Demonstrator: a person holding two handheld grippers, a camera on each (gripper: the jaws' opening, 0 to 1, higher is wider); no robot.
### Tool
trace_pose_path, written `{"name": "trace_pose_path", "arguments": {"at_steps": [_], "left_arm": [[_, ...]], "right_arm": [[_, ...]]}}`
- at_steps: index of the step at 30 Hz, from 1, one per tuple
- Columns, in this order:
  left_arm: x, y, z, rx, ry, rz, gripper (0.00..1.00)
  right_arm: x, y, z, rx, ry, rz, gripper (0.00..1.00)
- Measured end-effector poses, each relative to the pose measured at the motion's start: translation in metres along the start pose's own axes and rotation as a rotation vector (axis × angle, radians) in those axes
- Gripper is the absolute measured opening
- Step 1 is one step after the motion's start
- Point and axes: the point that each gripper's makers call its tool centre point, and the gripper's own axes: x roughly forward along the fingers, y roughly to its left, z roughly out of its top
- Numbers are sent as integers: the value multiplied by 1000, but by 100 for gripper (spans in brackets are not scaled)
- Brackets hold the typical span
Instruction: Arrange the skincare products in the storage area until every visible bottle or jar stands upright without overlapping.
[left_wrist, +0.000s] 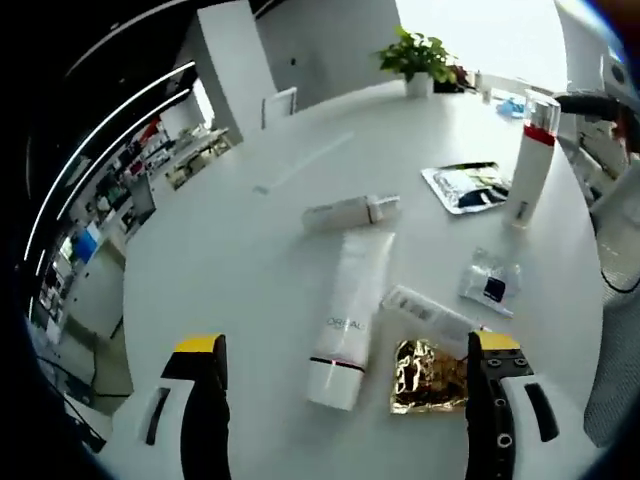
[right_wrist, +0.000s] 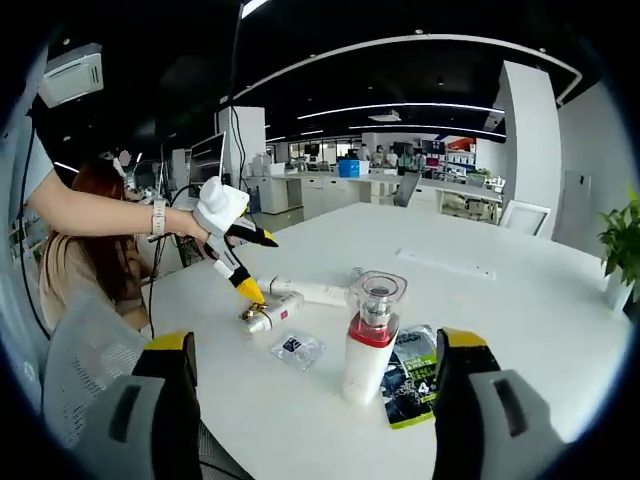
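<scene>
- The white round table (left_wrist: 250, 300) carries all the products; a potted plant (left_wrist: 415, 60) is seen at its far edge.
- A tall white bottle with a red band and clear cap (right_wrist: 368, 340) stands upright near the middle of the table, beside a dark foil sachet (left_wrist: 468, 186). It looks rigid and top-heavy, so it is best taken low on the body.
- A large white tube (left_wrist: 345, 320) lies flat between the jaws of the left tool (left_wrist: 345, 370), which are spread wide and hold nothing. The tube is judged soft and light; it would be better gripped near the stiff cap end, since the body may squash and slip.
- A slimmer white tube (left_wrist: 350, 212) lies on its side beyond it, and a smaller one (left_wrist: 430, 312) lies just beside the large tube.
- A crumpled gold foil piece (left_wrist: 425, 378) sits touching the small tube; it is thin and easily crushed.
- A small clear sachet (left_wrist: 492, 282) lies apart.
- The right tool (right_wrist: 310, 400) is spread open and empty, with the upright bottle between its jaws.
</scene>
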Motion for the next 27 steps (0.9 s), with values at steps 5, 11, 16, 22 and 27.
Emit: {"name": "trace_pose_path", "arguments": {"at_steps": [5, 11, 16, 22, 27], "left_arm": [[9, 2, -6, 30, 41, -32, 97], [17, 3, -9, 45, 62, -71, 97], [23, 5, -12, 81, 96, -101, 89], [31, 4, -13, 133, 128, -135, 69], [39, 3, -13, 149, 163, -172, 59]], "right_arm": [[-5, 0, -6, 8, 26, -21, 76], [-10, 5, -9, 25, 30, -15, 49], [-9, 8, -12, 20, 40, -8, 37], [-8, 10, -14, 55, 48, 7, 26], [-7, 8, -13, 87, 44, 11, 24]]}}
